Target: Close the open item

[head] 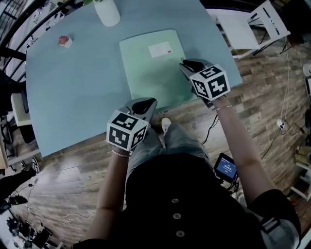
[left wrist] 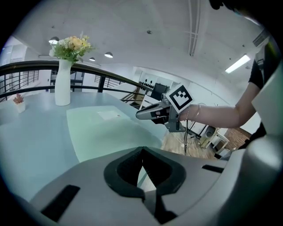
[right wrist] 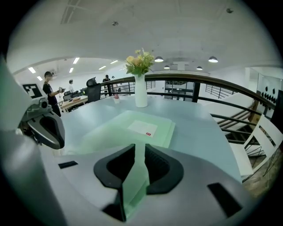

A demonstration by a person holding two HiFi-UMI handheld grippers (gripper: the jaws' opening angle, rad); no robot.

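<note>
A pale blue-grey table (head: pixel 73 87) fills the far half of the head view, smooth and mostly bare, with its near edge running slantwise above a brown wood-plank floor (head: pixel 272 97). The green folder (head: pixel 150 73) lies flat near that near edge, right of the table's middle. Its cover is down and a white label (head: pixel 160 49) faces up toward its far side.

Far beyond it stands a white vase (head: pixel 108 12), which the gripper views show holding pale flowers (right wrist: pixel 139 64). A small pink object (head: pixel 64 41) sits far left, well apart from everything else.

The left gripper (left wrist: pixel 142 152) is at the folder's near left corner with its jaws clenched together. A sliver of green shows low between them, and I cannot tell whether it is pinched.

The right gripper (right wrist: pixel 138 148) is at the folder's right edge. Its jaws are released and stand slightly parted. A pale green sheet of the folder runs up through the gap, and neither pad presses on it.

A dark handrail (right wrist: pixel 199 81) curves behind the table's far side under a white ceiling with round lights (right wrist: pixel 213 59). A person (right wrist: pixel 51 92) stands among desks far left. A white chair (head: pixel 252 26) stands off the table's far right corner, and a small device with a blue screen (head: pixel 226 168) lies on the floor to the near right.
</note>
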